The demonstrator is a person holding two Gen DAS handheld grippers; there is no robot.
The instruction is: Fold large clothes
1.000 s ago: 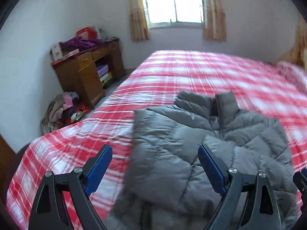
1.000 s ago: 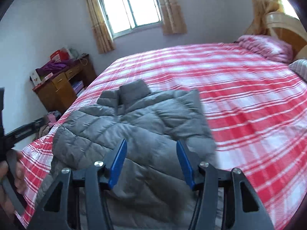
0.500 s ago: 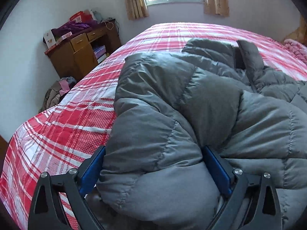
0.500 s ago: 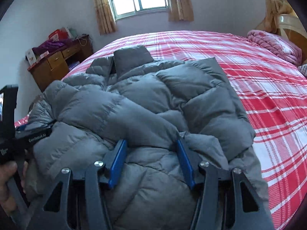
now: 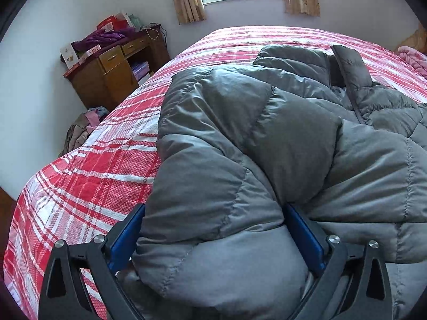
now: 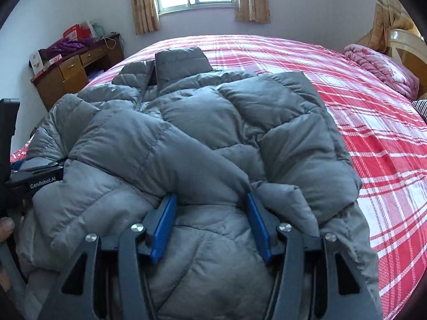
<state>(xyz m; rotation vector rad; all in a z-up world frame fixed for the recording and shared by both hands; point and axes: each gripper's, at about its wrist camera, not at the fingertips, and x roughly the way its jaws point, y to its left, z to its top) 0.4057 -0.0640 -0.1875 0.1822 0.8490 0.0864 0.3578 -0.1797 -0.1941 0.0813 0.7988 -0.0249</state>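
Legible marking: "GenRobot.AI" in white on the black body of the left tongs (image 6: 40, 170), seen at the left edge of the right wrist view. The grey puffer jacket (image 6: 202, 133) lies on the red plaid bed (image 6: 373, 144), collar at the far end. Left tongs (image 5: 213, 229): spread wide, straddling a folded sleeve bulge at the jacket's near left. Right tongs (image 6: 210, 221): half spread, padding bunched between the blue pads (image 6: 162, 226); whether these are clenched cannot be told. Both point downward.

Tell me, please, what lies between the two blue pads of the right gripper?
A puffy fold of the grey down jacket fills the gap of the right gripper, bulging between both pads; the right wrist view shows it.
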